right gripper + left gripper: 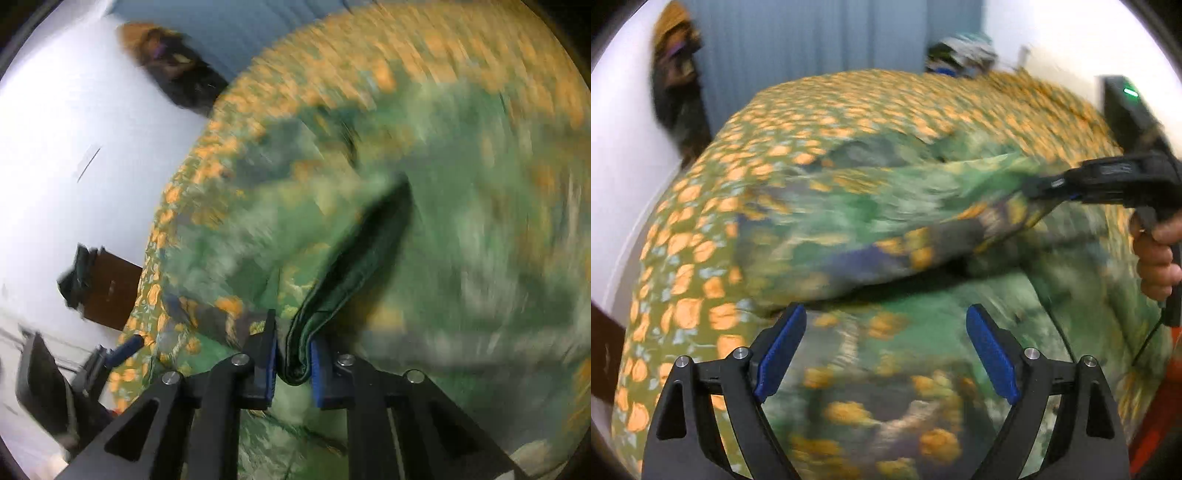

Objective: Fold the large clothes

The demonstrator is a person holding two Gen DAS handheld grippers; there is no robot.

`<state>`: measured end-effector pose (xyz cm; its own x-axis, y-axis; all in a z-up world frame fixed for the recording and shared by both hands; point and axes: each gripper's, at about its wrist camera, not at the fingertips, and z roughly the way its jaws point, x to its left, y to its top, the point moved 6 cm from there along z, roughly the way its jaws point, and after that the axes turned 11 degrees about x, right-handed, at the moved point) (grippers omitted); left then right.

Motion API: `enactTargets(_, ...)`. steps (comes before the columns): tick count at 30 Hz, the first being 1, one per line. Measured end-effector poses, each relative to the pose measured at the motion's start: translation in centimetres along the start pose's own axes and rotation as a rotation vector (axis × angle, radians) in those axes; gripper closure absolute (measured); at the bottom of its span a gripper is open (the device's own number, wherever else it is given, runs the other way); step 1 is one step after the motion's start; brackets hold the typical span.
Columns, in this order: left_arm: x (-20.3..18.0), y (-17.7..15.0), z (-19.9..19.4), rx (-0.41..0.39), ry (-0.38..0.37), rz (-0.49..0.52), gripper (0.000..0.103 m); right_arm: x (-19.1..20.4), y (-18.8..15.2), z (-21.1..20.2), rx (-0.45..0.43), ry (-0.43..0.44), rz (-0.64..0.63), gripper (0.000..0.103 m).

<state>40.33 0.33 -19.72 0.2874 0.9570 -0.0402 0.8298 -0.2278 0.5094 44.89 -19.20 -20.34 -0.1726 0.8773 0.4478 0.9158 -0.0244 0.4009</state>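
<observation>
A: How is the left gripper (886, 354) held?
B: Its jaws are spread wide, nothing between them, above the green garment (871, 221).
A: And the right gripper (293, 350)?
B: A dark green hem is pinched there; the garment is spread toward two o'clock over the flowered bedsheet (701, 229).

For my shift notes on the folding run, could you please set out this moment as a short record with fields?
surface: bed sheet, olive with orange flowers
garment: green patterned garment lying on the sheet, blurred
left gripper: open, jaws wide, above the garment, nothing between them
right gripper: shut on a dark green hem of the garment, lifting that edge
person: hand on the right gripper's handle
background: blue curtain, white wall
fold: not yet laid flat
</observation>
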Motion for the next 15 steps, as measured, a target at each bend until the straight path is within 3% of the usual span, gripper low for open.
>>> enactTargets(2, 1.6, 0.8, -0.4, -0.026, -0.004, -0.054, 0.014, 0.3, 2.4, -2.0, -0.08, -0.04, -0.039, 0.088)
enactTargets(5, 3.4, 1.8, 0.2, -0.03, 0.006, -0.111, 0.014, -2.1, 5.1, -1.5, -0.085, -0.126, -0.017, 0.088)
enactTargets(7, 4.2, 2.1, 1.0, -0.012, 0.006, -0.139, 0.014, -5.6, 4.6, 1.8, -0.008, -0.214, 0.022, 0.088)
enactTargets(9, 5.0, 2.8, 1.6, 0.007, -0.007, -0.175, 0.014, -8.1, 3.1, 4.6, 0.083, -0.229, 0.071, 0.078)
enactTargets(10, 5.4, 3.1, 1.9, 0.007, -0.019, -0.185, 0.014, -8.8, 2.3, 5.0, 0.088, -0.223, 0.079, 0.073)
enactTargets(13, 5.7, 4.5, 2.5, -0.014, -0.046, -0.183, 0.014, -7.8, 2.2, 2.1, -0.007, -0.285, 0.038, 0.053)
enactTargets(15, 5.4, 5.6, 3.7, -0.022, -0.05, -0.16, 0.018, -5.7, 3.2, -1.2, -0.14, -0.34, -0.029, 0.053)
